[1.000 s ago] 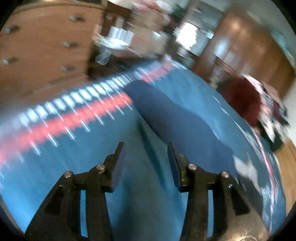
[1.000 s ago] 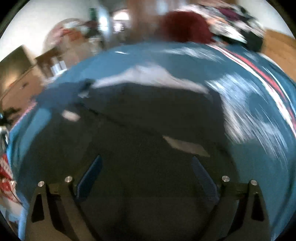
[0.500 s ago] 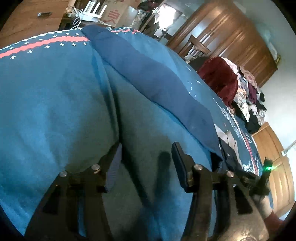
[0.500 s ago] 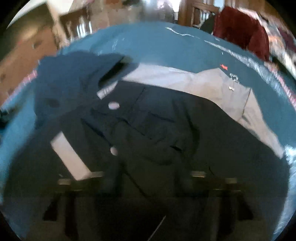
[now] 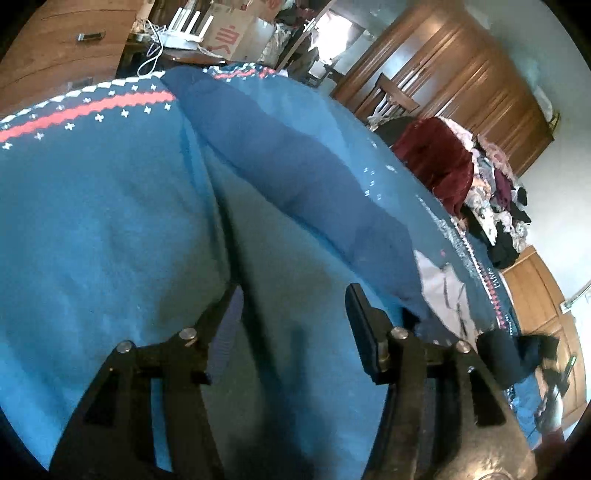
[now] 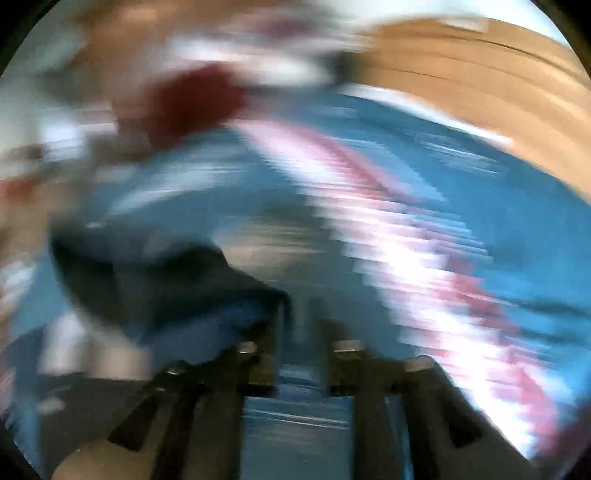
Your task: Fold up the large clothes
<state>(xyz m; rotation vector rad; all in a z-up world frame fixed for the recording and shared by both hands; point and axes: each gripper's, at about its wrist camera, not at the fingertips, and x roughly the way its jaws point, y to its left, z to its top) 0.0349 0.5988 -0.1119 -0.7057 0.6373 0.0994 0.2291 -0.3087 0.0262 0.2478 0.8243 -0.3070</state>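
A dark navy jacket lies on a blue patterned blanket (image 5: 92,221). In the left wrist view its long sleeve (image 5: 295,177) runs away diagonally, pale grey lining (image 5: 443,291) shows at the right, and a dark bunch of it (image 5: 495,354) is raised at the far right. My left gripper (image 5: 293,295) hovers open just over the blanket beside the sleeve, holding nothing. The right wrist view is heavily blurred. There my right gripper (image 6: 299,310) has its fingers close together, with the dark jacket fabric (image 6: 166,280) reaching to their tips.
A dark red garment (image 5: 436,158) and a heap of mixed clothes (image 5: 498,192) sit at the far side of the bed. Wooden wardrobes (image 5: 443,74) stand behind them. A wooden dresser (image 5: 66,44) and a cardboard box (image 5: 229,33) are at the upper left.
My right gripper went from wide open over the jacket to nearly closed at its edge and is swinging fast. The left gripper stayed open and shifted slightly along the sleeve.
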